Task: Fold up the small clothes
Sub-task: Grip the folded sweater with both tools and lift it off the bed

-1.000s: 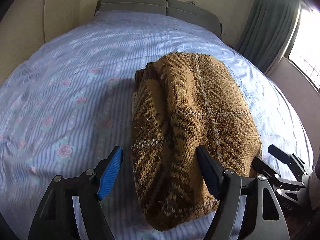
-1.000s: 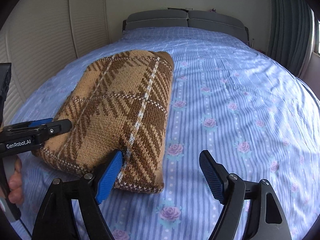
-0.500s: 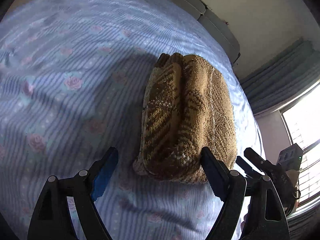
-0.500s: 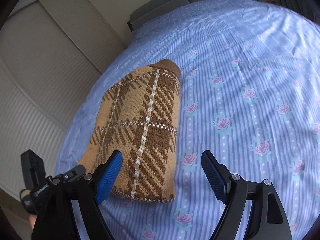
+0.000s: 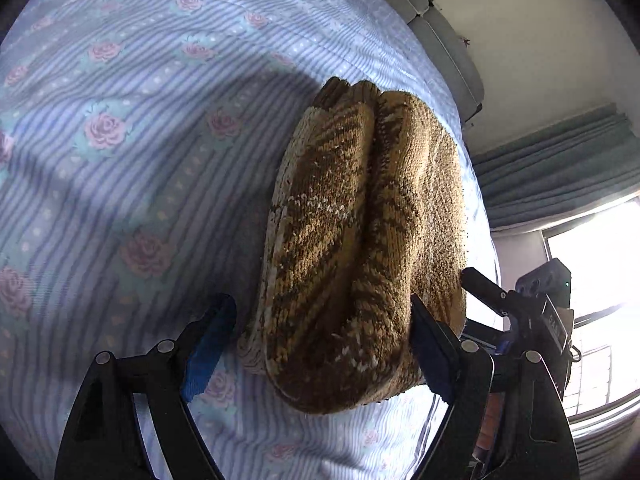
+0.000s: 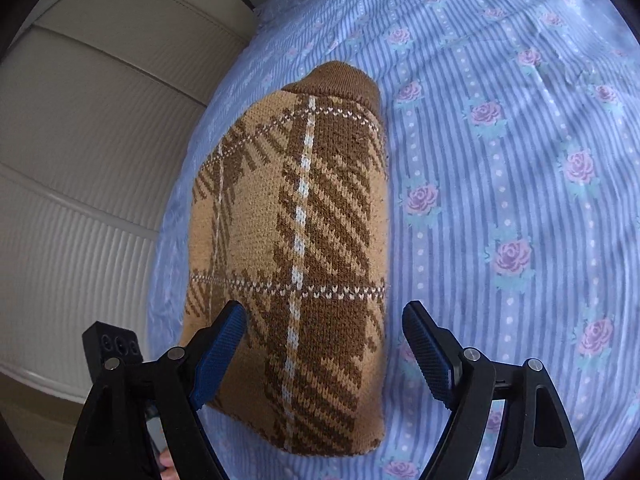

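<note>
A folded brown and tan plaid knit sweater [image 5: 360,220] lies on the blue striped rose-print sheet [image 5: 120,160]. My left gripper [image 5: 320,304] is open and straddles the sweater's near end from its thick folded side. Its left pad [image 5: 208,344] stands clear of the knit, and its right pad [image 5: 428,348] is right against it. From the other side, the sweater [image 6: 296,220] shows its flat plaid face. My right gripper [image 6: 324,308] is open over the near right part, one finger above the knit and the other over the sheet [image 6: 500,160].
The right gripper [image 5: 520,312] shows just beyond the sweater in the left wrist view. The left gripper's body [image 6: 116,344] and a hand [image 6: 168,468] show at lower left in the right wrist view. A grey headboard [image 5: 440,32], curtains [image 5: 560,160], a bright window [image 5: 600,280] and a ribbed wall panel [image 6: 80,160] surround the bed.
Both grippers rolled and came lower toward the sweater's near end. The right one slid sideways until the sweater's corner lay between its jaws. The sweater itself stayed put.
</note>
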`<action>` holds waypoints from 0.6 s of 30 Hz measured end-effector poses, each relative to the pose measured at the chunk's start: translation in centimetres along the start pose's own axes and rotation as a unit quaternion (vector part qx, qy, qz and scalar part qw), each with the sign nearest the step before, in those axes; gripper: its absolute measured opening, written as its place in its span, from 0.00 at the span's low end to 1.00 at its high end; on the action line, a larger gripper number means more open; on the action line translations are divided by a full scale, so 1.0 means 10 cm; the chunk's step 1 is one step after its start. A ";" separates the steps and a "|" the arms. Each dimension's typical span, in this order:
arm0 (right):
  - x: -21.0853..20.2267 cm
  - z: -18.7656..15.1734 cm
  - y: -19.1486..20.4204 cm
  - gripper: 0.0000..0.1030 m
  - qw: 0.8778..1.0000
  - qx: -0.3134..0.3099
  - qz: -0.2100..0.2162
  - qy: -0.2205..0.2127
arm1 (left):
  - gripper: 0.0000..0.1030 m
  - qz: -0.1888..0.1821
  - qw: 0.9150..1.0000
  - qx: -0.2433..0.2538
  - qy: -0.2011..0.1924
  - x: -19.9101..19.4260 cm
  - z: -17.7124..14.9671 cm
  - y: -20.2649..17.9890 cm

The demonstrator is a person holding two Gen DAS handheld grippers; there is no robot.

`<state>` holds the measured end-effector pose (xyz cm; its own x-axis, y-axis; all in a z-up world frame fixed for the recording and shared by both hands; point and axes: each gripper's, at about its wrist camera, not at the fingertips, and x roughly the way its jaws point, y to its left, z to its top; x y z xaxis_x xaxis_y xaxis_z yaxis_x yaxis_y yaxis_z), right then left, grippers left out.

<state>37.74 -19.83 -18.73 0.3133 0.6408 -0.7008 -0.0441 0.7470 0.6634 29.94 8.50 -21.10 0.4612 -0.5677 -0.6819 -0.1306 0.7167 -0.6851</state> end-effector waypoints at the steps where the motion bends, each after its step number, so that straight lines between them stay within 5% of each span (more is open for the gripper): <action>1: 0.04 0.03 -0.01 0.79 1.000 0.006 0.004 0.010 | 0.77 -0.001 1.000 -0.001 0.002 0.02 0.01 0.00; 8: 0.32 0.15 -0.04 0.80 0.997 0.034 0.045 0.059 | 0.68 -0.015 1.000 -0.017 0.003 0.02 -0.04 0.06; 12: 0.43 0.14 -0.01 0.81 0.995 0.050 0.059 0.067 | 0.54 -0.022 1.000 -0.010 0.000 -0.04 -0.07 0.03; 18: 0.36 -0.04 0.17 0.57 0.997 0.038 0.056 0.044 | 0.40 -0.020 1.000 0.011 -0.004 -0.11 -0.08 -0.13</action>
<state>38.45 -16.23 -20.22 0.2258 0.7350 -0.6393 -0.0002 0.6563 0.7545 28.89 7.88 -19.70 0.4725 -0.5927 -0.6522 -0.0928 0.7025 -0.7056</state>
